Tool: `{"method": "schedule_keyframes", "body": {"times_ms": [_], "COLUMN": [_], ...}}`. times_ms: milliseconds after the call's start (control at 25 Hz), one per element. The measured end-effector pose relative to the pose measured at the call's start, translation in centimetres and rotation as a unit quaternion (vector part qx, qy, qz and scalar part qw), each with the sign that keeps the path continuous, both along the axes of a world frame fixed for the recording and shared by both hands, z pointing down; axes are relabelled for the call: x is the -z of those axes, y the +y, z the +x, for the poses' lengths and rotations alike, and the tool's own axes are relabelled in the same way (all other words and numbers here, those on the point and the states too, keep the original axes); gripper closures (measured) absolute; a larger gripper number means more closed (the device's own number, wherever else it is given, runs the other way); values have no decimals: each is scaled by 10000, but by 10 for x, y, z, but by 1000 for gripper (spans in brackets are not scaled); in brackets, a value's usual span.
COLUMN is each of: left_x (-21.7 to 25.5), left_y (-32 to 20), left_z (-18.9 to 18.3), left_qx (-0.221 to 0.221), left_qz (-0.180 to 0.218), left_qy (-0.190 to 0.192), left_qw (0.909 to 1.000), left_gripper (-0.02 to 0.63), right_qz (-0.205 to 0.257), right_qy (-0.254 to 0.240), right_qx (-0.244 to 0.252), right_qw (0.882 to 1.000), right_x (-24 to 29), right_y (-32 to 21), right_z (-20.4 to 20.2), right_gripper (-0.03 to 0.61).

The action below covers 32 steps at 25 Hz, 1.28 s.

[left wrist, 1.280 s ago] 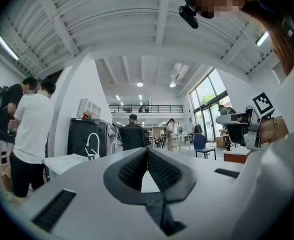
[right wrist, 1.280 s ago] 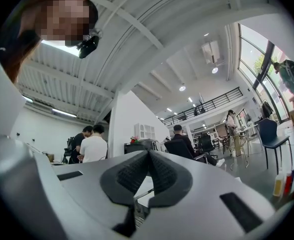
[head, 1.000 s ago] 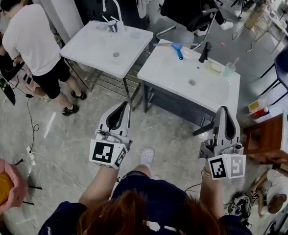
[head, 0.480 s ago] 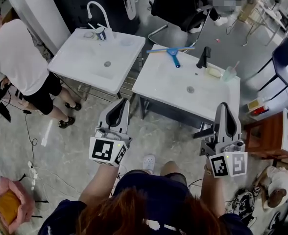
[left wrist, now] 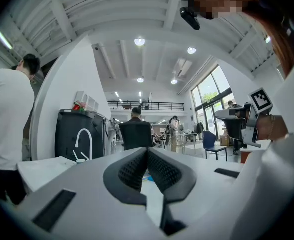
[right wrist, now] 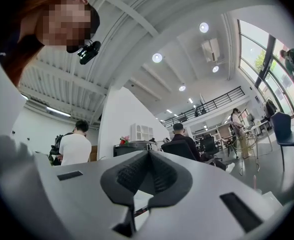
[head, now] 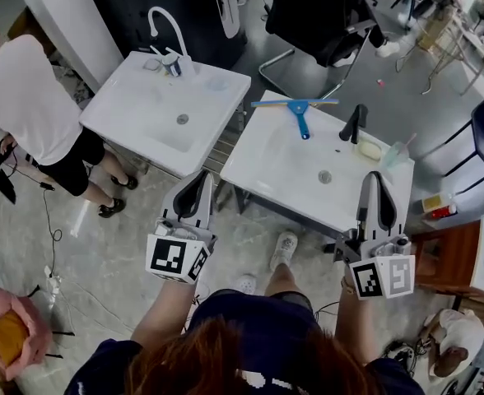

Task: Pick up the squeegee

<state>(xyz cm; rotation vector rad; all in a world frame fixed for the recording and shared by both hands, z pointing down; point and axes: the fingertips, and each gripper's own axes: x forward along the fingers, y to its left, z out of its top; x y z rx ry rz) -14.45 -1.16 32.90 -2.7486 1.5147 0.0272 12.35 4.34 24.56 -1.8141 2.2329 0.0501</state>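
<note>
The squeegee, blue with a long thin blade and a short handle, lies on the far rim of the right white sink in the head view. Both grippers are held level in front of that sink's near edge, well short of the squeegee. My left gripper is off the sink's near left corner, its jaws together and empty. Near the sink's right front corner is my right gripper, also shut with nothing in it.
A black faucet, a soap bar and a clear cup stand on the right sink. A second sink with a white faucet is to the left, with a person beside it. A wooden table stands right.
Both grippers have moved forward together toward the right sink, which now lies closer in the head view. Their jaws have stayed together.
</note>
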Motion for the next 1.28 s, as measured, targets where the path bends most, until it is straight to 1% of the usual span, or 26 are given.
{"method": "schedule_keyframes", "body": {"times_ms": [160,400,560,640,760,920,1040,1160,1280], "left_x": [1,6,0,-5,-11,-16,-19,-22,-20], "left_y": [-52,-118,-146,-153,-164,-178,-191,-210,-230], "left_z": [17,59,78,85,98,106,115,121,124], "left_qx": [341,759,1066,1194,1231,1291,1195,1047,846], "left_qz": [14,62,26,-40,-130,-197,-216,-237,-241], "left_qy": [18,-5,-94,-90,-137,-121,-94,-77,-86], "left_qw": [9994,9971,9942,9928,9922,9914,9926,9942,9961], "left_gripper": [594,594,594,594,594,594,594,594,594], "right_qz": [49,69,-26,-93,-161,-262,-333,-342,-359], "right_qy": [54,78,83,21,-90,-153,-165,-137,-133], "right_qx": [316,769,1091,1174,1235,1329,1331,1197,948], "right_qw": [9995,9970,9940,9930,9922,9907,9904,9921,9948], "right_x": [4,9,0,-5,-12,-22,-28,-29,-27], "right_y": [-67,-150,-193,-210,-228,-244,-256,-269,-281], "right_z": [21,67,92,103,116,118,119,125,133], "right_gripper": [563,563,563,563,563,563,563,563,563]}}
